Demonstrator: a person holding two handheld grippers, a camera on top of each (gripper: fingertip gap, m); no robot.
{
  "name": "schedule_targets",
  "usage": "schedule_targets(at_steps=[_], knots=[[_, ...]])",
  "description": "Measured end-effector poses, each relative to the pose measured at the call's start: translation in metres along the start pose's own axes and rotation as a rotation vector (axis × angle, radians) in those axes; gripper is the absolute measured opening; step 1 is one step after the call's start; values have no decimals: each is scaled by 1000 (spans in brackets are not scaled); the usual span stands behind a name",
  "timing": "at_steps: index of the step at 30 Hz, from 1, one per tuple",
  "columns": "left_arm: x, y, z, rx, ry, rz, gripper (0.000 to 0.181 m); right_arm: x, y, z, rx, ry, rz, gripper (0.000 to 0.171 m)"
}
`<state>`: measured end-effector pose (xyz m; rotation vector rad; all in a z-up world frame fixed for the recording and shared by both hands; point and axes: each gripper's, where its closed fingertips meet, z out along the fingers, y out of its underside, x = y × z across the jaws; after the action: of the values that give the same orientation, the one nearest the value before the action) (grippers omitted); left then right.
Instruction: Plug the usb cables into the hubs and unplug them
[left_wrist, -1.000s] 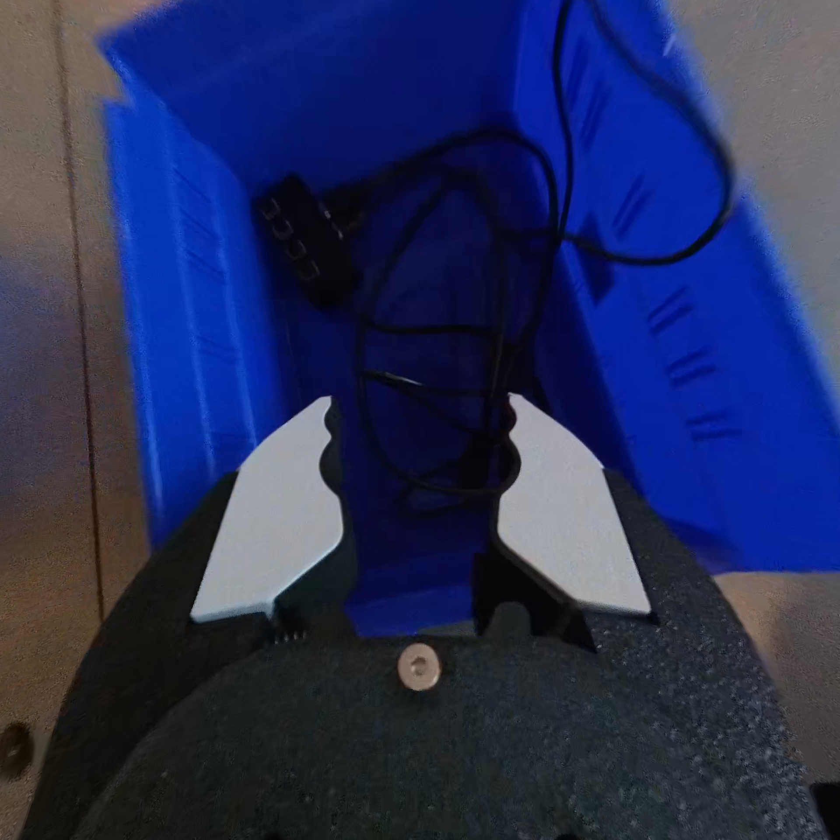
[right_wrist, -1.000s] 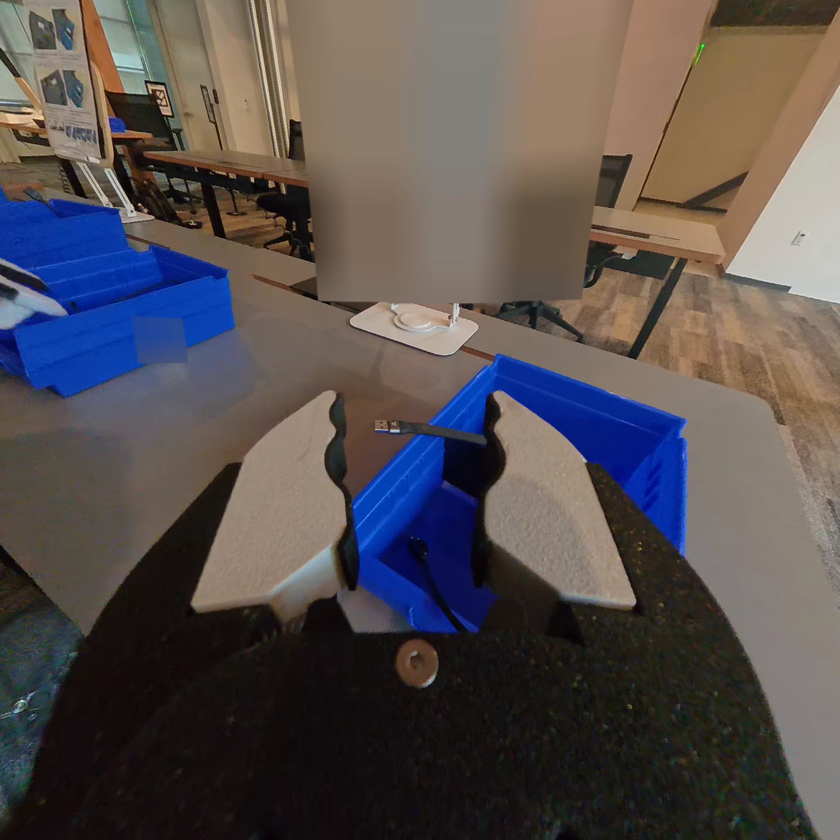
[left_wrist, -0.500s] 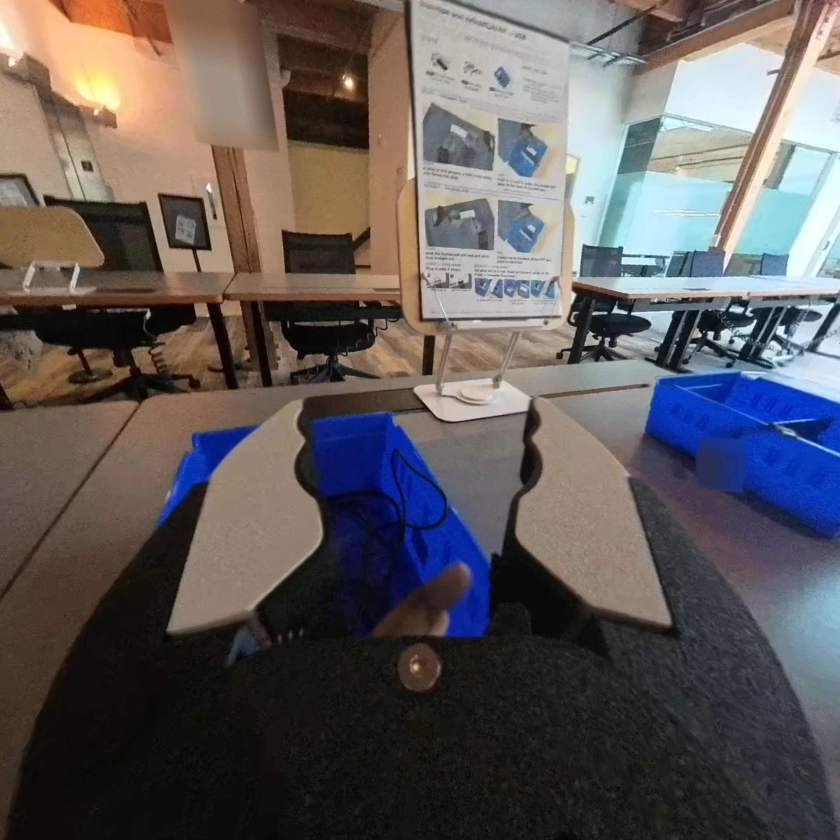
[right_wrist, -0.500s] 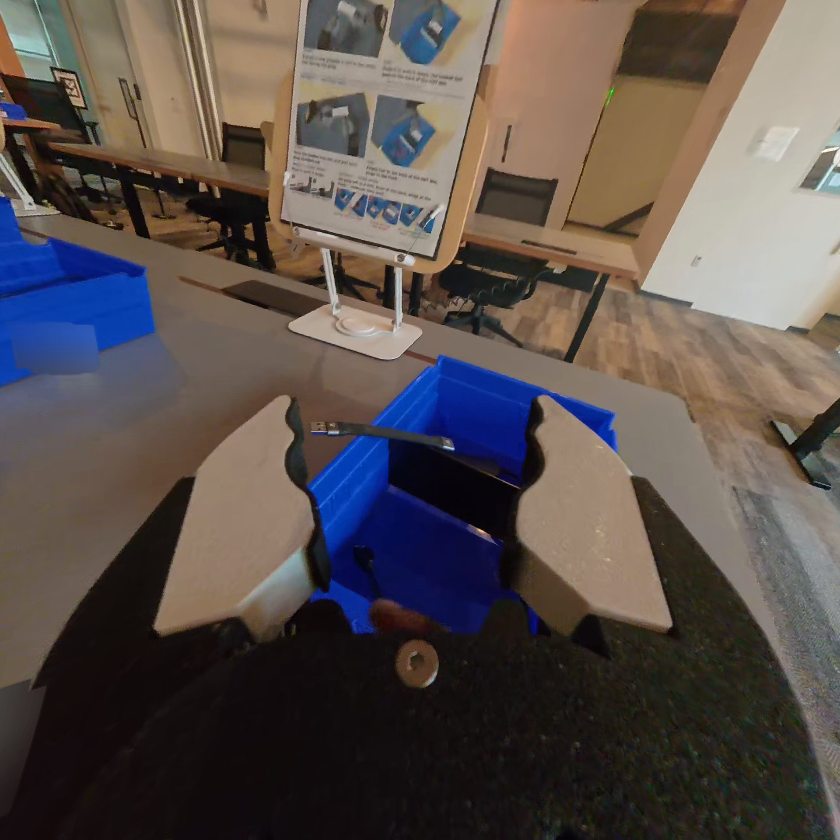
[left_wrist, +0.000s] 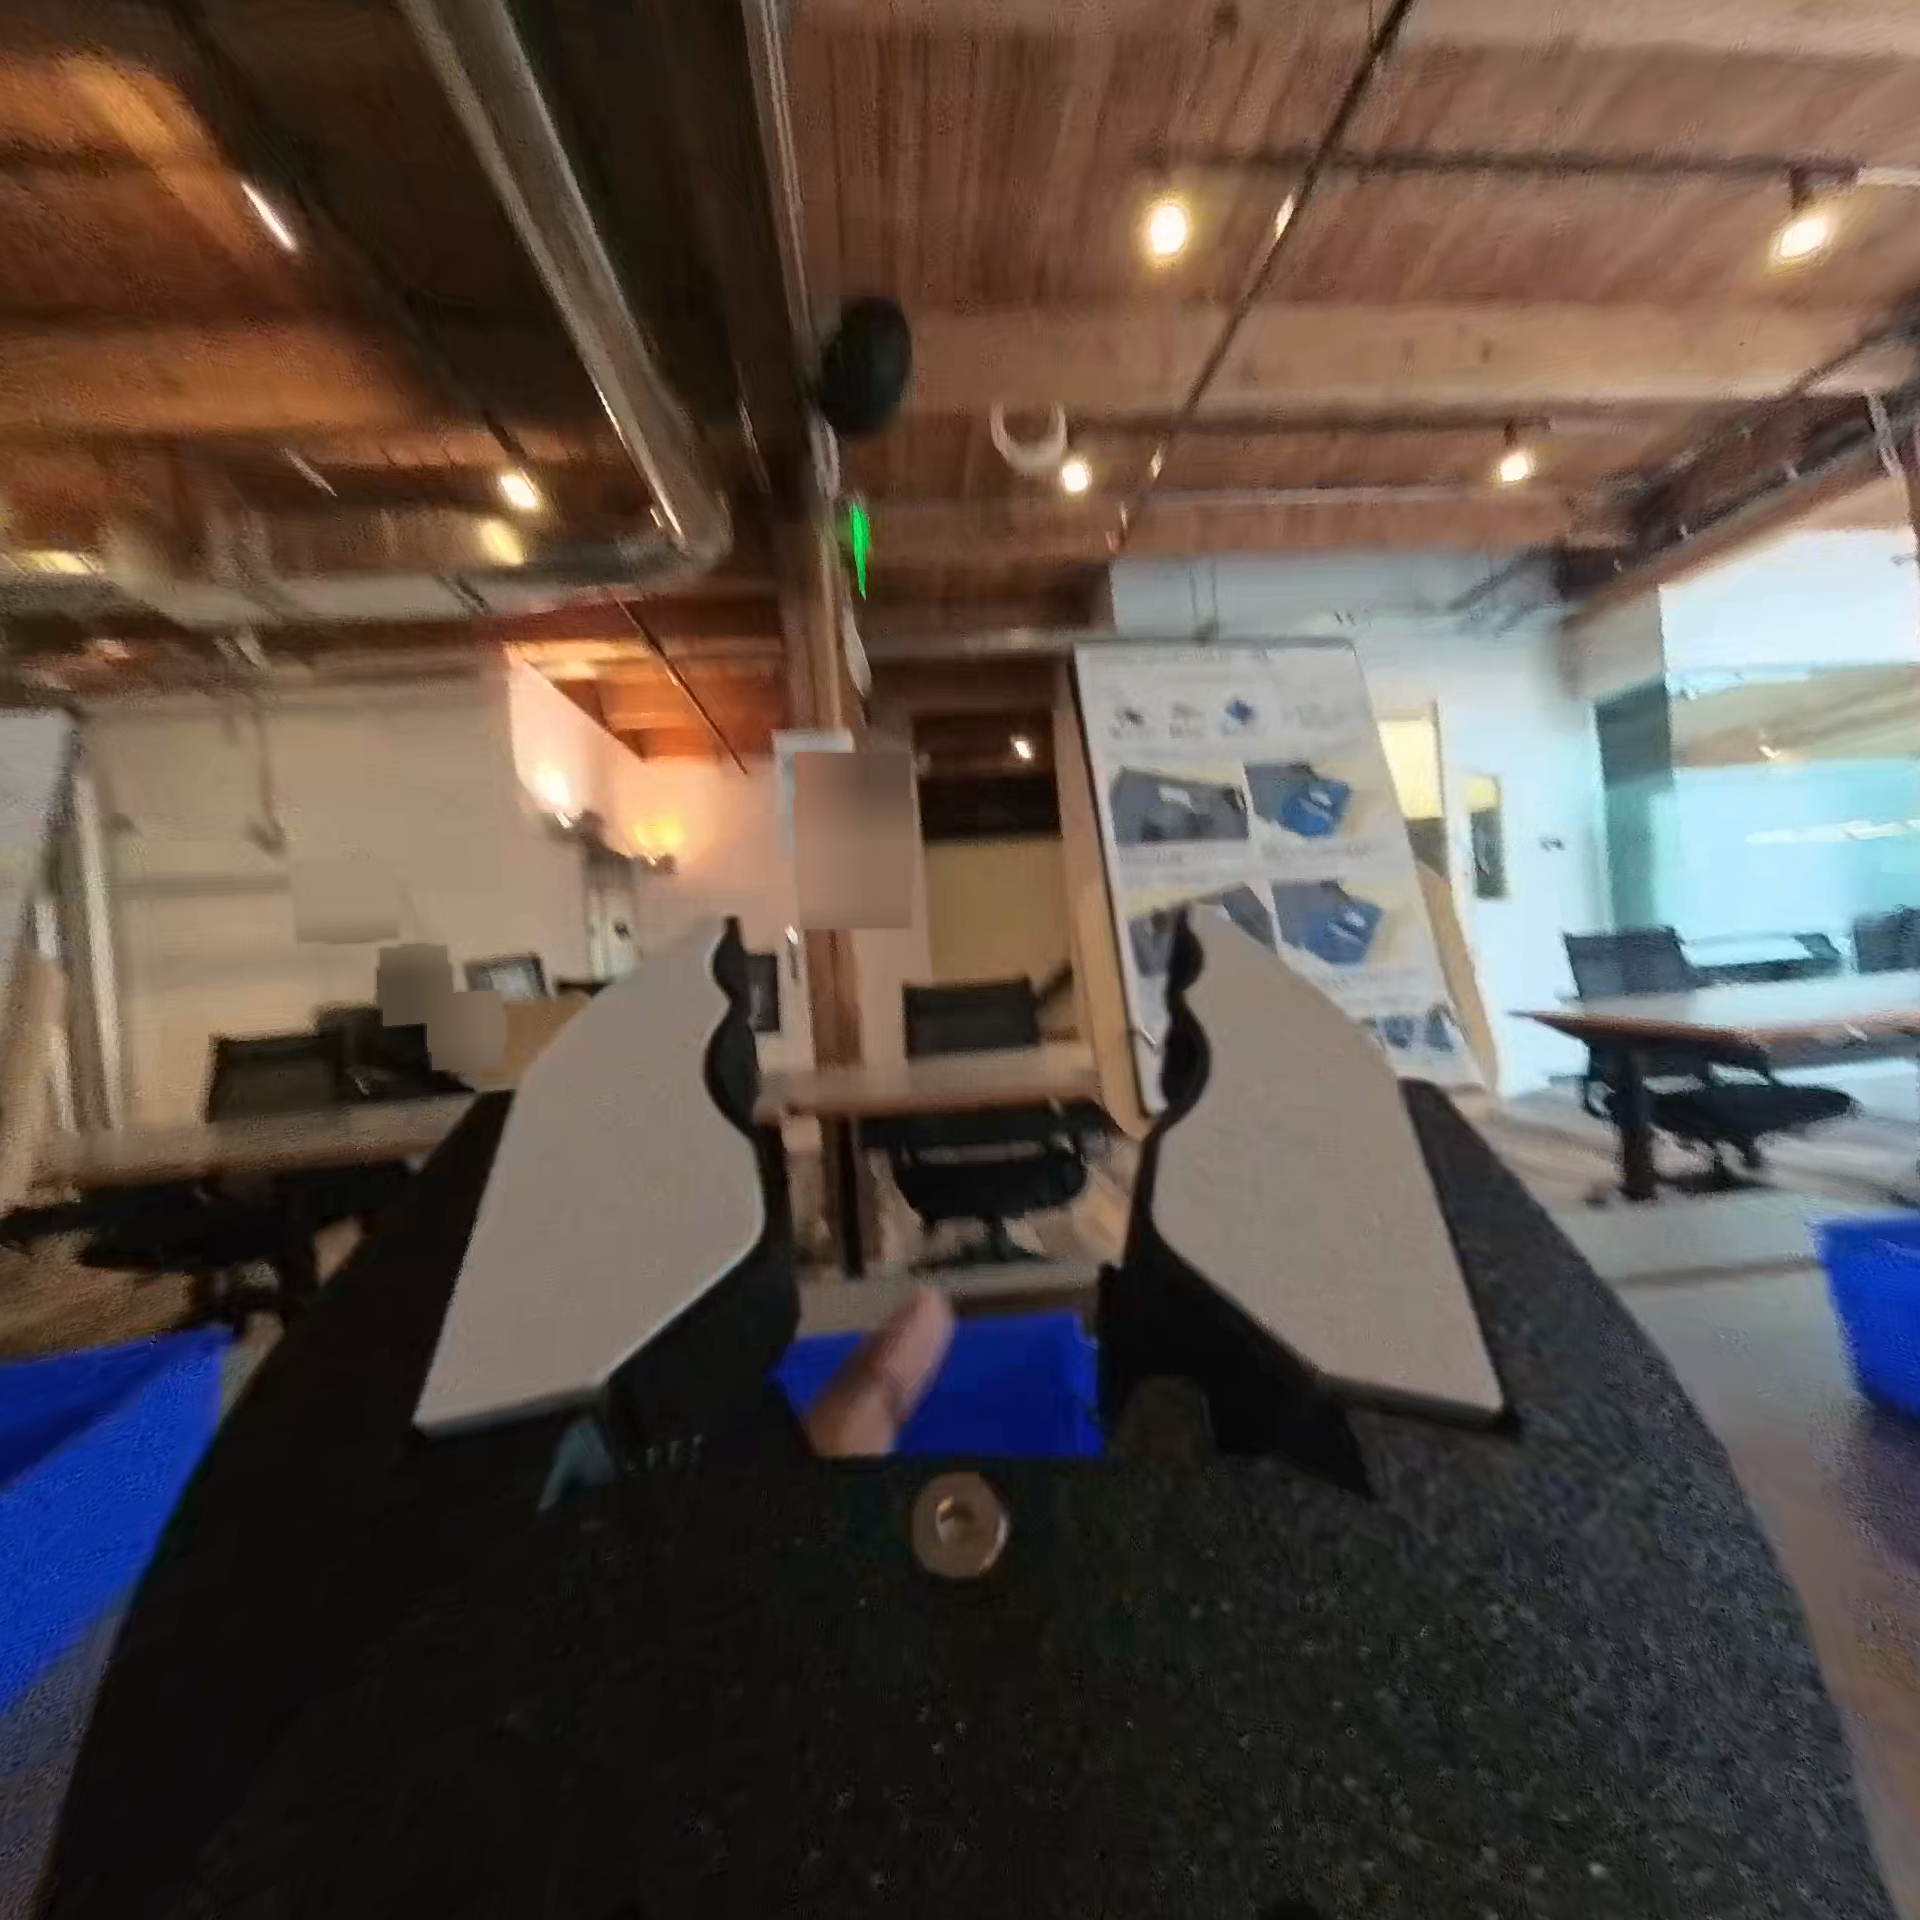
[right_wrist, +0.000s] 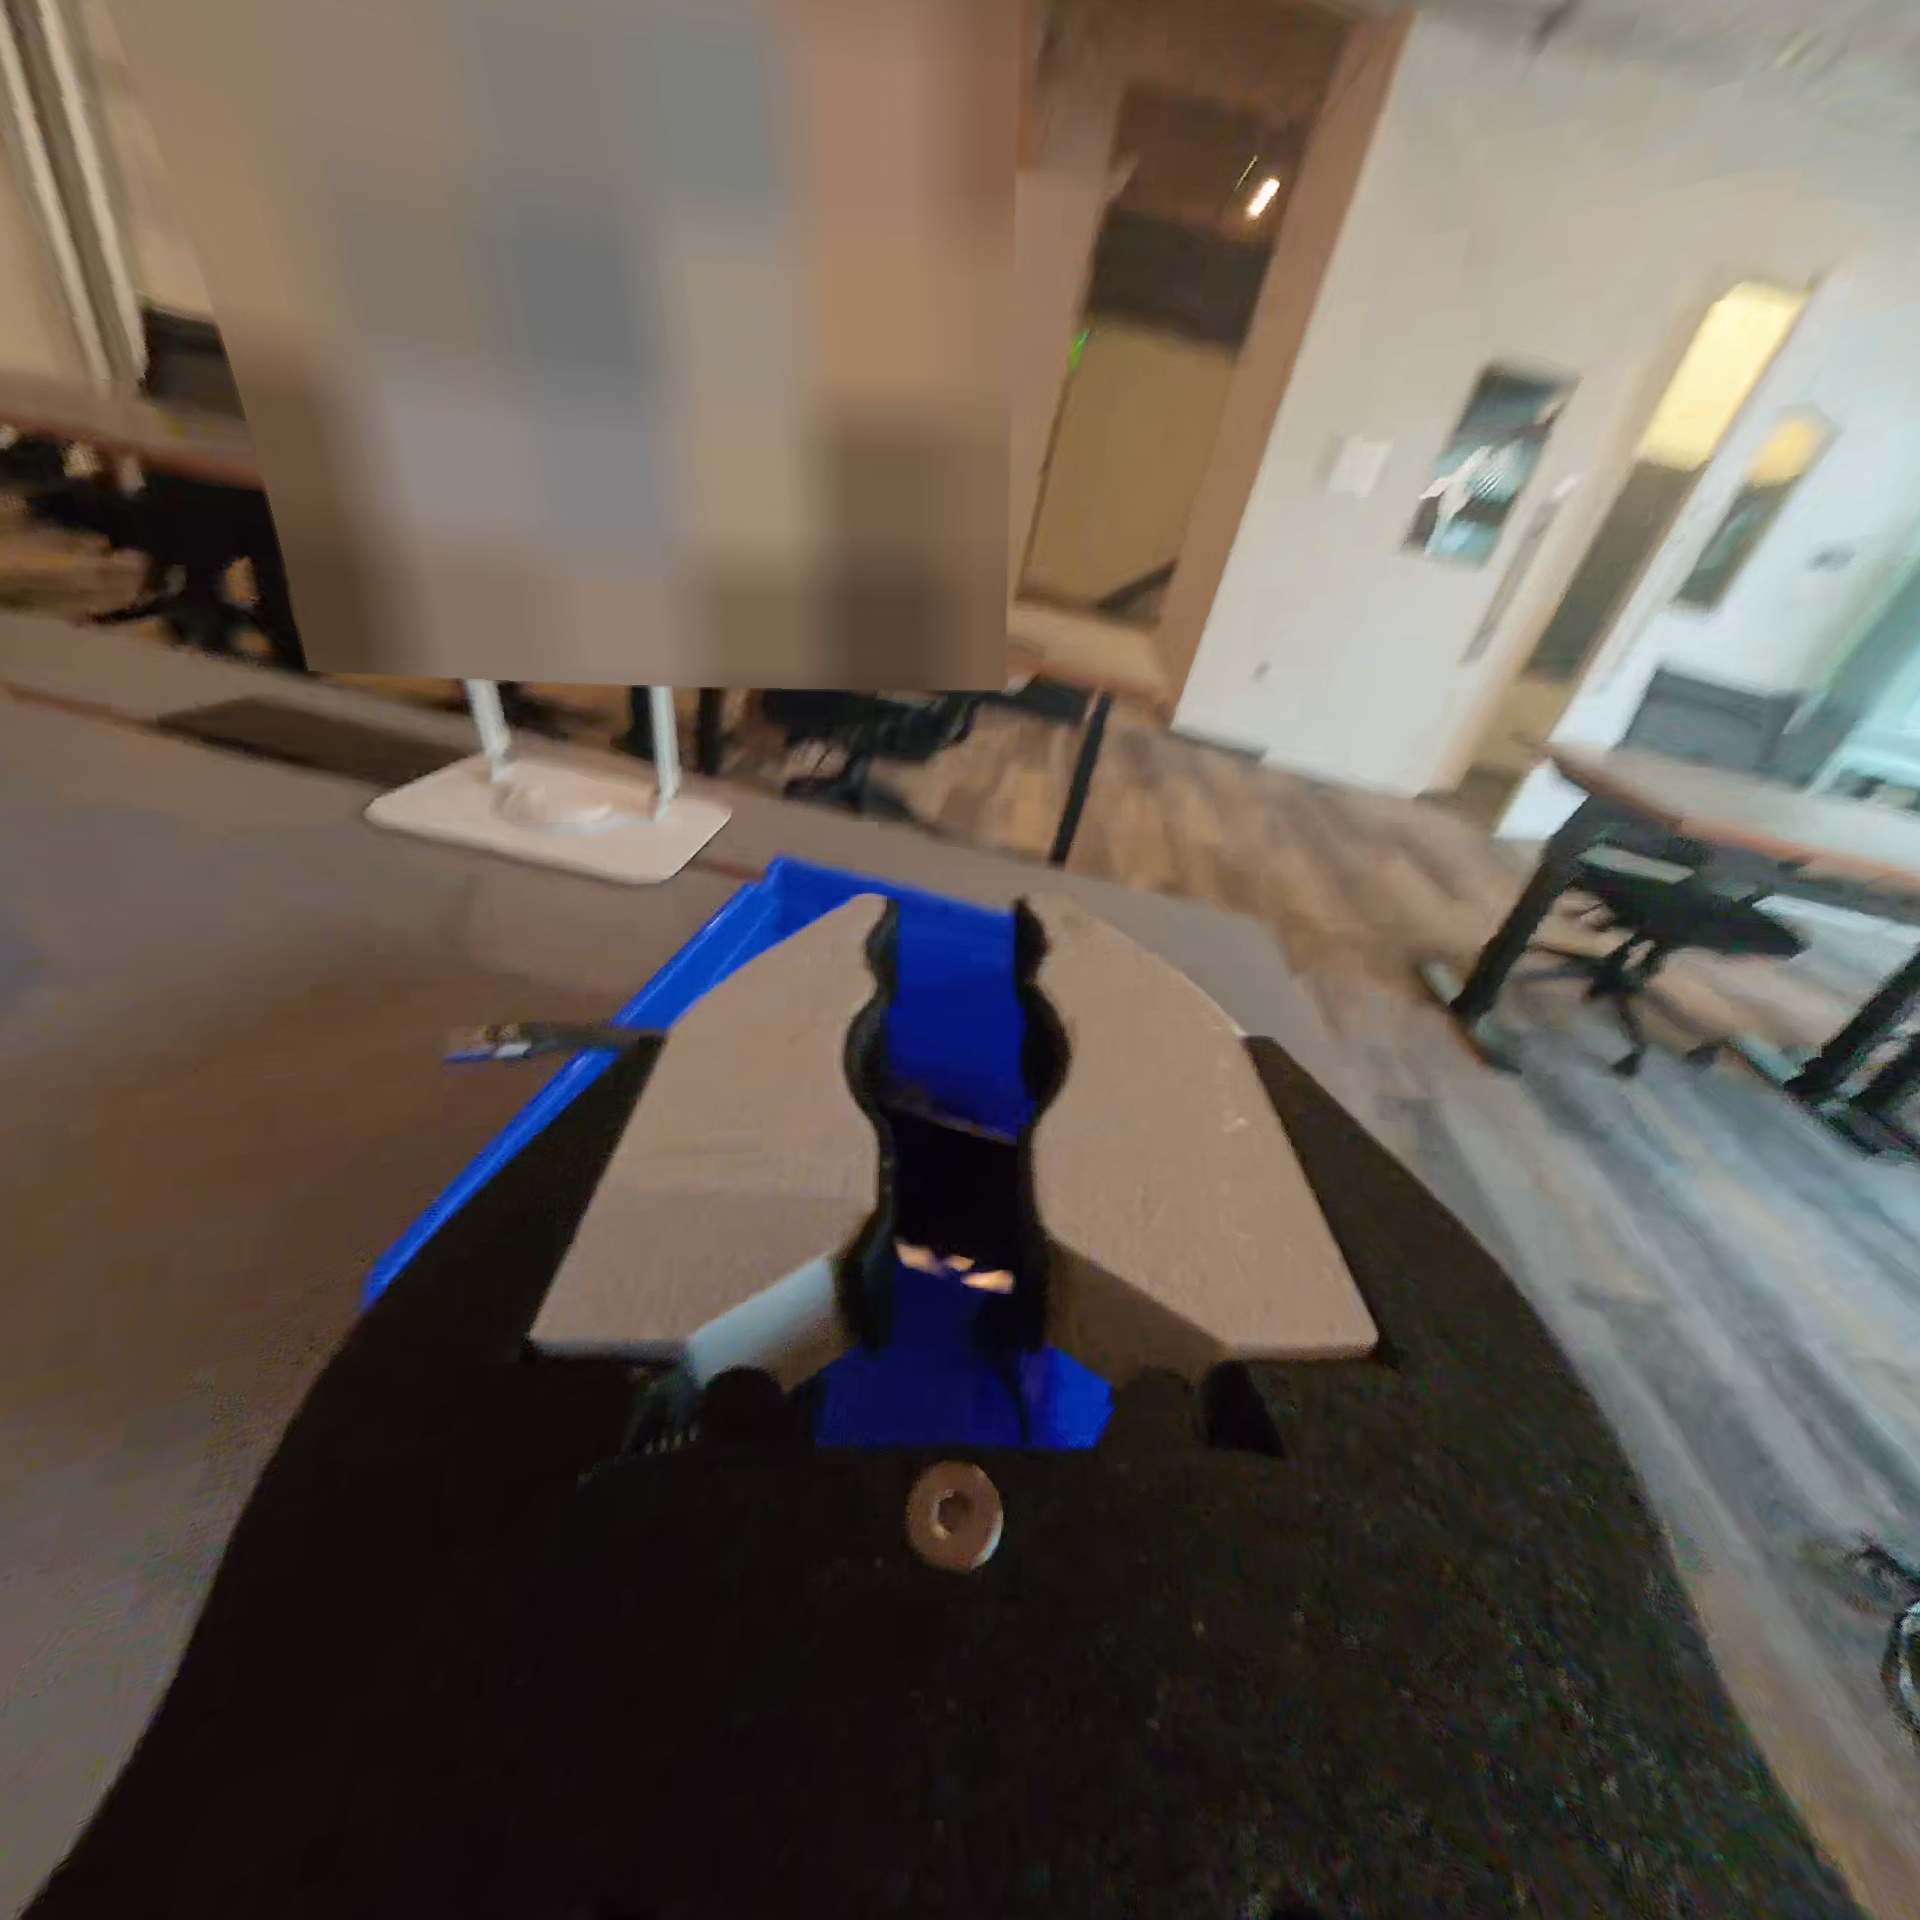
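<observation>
In the right wrist view, a blue bin (right_wrist: 623, 1029) sits on the grey table. A black USB cable's plug (right_wrist: 499, 1039) sticks out over the bin's left rim. A black thing (right_wrist: 956, 1174), likely a hub, shows inside the bin through the gap between my fingers. My right gripper (right_wrist: 953, 920) hovers over this bin, its jaws close together with a narrow gap and nothing held. My left gripper (left_wrist: 951, 940) is open and empty, tilted up toward the room. A strip of blue bin (left_wrist: 997, 1392) and a person's fingertip (left_wrist: 894, 1361) show low between its fingers.
A board with pictures (left_wrist: 1278, 883) stands on a white base (right_wrist: 551, 821) at the table's back. More blue bins lie at the left (left_wrist: 83, 1507) and right (left_wrist: 1870, 1309). Desks and office chairs fill the room behind. Both views are motion-blurred. Tip to tip, the grippers are about 65 cm apart.
My left gripper swung up from looking into the bin to facing the room and ceiling. My right gripper's jaws narrowed from wide open and it shifted left over its bin.
</observation>
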<state>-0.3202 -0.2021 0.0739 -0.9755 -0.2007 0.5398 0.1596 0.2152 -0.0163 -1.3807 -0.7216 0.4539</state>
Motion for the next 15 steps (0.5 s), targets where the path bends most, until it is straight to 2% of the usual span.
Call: schedule_targets(at_steps=[2,4,8,13,15], knots=[[-7,-14,-9,86,-39,28,60,11,-11,-6,85,83,-25,0],[-11,-24,-17,147,-62,63,44,17,-16,-11,115,127,-68,0],[-20,-27,-26,116,-109,130,20,21,-9,-15,33,146,-62,0],[-25,-31,-29,87,-87,35,15,21,-16,-20,96,126,-19,0],[-26,-36,-33,124,-71,-15,5,22,-17,-21,113,111,1,0]])
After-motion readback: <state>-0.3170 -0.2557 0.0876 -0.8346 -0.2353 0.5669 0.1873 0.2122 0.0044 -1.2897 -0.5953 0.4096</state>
